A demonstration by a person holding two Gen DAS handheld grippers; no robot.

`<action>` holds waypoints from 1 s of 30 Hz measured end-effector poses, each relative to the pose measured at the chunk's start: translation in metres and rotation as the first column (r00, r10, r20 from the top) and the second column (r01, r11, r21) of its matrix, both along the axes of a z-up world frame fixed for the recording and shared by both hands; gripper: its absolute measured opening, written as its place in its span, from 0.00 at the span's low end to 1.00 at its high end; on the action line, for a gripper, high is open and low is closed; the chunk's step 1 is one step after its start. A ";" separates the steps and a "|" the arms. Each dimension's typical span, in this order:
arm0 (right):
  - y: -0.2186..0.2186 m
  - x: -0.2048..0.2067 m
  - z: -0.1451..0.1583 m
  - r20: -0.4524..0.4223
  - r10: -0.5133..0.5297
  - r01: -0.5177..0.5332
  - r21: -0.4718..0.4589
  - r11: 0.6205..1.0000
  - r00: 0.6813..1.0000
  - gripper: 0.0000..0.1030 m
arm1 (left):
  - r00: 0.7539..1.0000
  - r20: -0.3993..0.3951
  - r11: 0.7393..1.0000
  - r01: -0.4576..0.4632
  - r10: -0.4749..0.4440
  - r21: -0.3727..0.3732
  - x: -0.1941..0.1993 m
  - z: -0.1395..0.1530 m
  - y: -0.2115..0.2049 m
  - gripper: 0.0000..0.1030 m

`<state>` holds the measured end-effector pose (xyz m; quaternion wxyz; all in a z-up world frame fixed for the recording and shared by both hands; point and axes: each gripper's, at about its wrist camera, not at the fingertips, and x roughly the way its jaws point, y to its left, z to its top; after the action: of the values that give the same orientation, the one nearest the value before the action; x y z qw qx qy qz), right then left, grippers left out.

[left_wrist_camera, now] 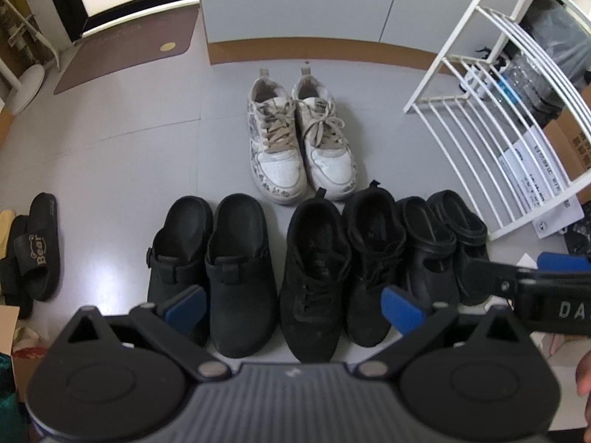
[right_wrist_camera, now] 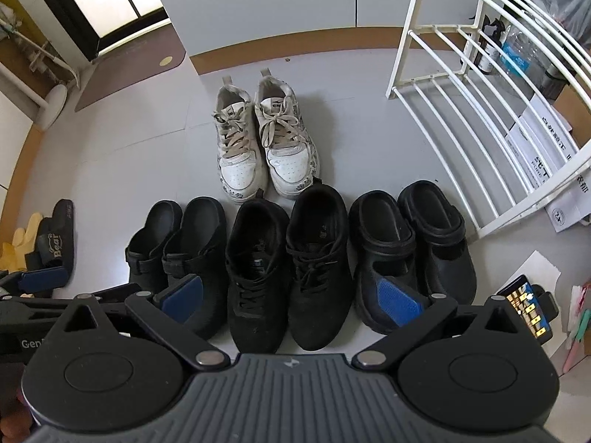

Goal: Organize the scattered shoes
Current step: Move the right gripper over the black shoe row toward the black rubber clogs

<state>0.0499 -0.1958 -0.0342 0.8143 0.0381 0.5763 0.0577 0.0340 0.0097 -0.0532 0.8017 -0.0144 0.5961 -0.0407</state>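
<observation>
Both grippers hover empty, fingers spread wide, above a tidy row of black shoes on the grey floor: the left gripper [left_wrist_camera: 293,308] over the clogs [left_wrist_camera: 212,269] and black sneakers [left_wrist_camera: 340,262], the right gripper [right_wrist_camera: 291,301] over the sneakers and the chunky sandals [right_wrist_camera: 410,247]. Beyond the row, toes touching it, stands a white sneaker pair [left_wrist_camera: 299,136], side by side and laced. A white rack [left_wrist_camera: 498,118] stands empty at right; black slides [left_wrist_camera: 35,251] lie apart at far left. The shoes look light and pliable; the firmer heel collar seems the surest hold, laces the least.
</observation>
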 end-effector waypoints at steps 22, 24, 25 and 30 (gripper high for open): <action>-0.001 -0.003 0.004 0.022 0.034 -0.033 -0.027 0.999 0.999 1.00 | 1.000 -0.001 1.000 0.010 -0.010 0.002 -0.001 0.001 -0.006 0.99; -0.004 -0.003 0.005 0.029 0.035 -0.035 -0.029 0.999 0.999 1.00 | 1.000 0.001 1.000 0.003 -0.003 -0.014 0.000 0.003 -0.008 0.99; -0.008 -0.002 0.005 0.032 0.035 -0.035 -0.027 0.999 0.999 1.00 | 1.000 0.003 1.000 0.003 -0.003 -0.022 0.000 0.004 -0.009 0.99; -0.033 -0.002 0.006 0.022 0.022 -0.022 0.006 1.000 1.000 1.00 | 0.999 0.018 0.998 0.033 -0.032 -0.057 0.001 0.009 -0.026 1.00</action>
<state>0.0479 -0.2288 -0.0285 0.8198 0.0340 0.5675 0.0688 0.0352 -0.0159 -0.0439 0.8053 -0.0273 0.5880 -0.0709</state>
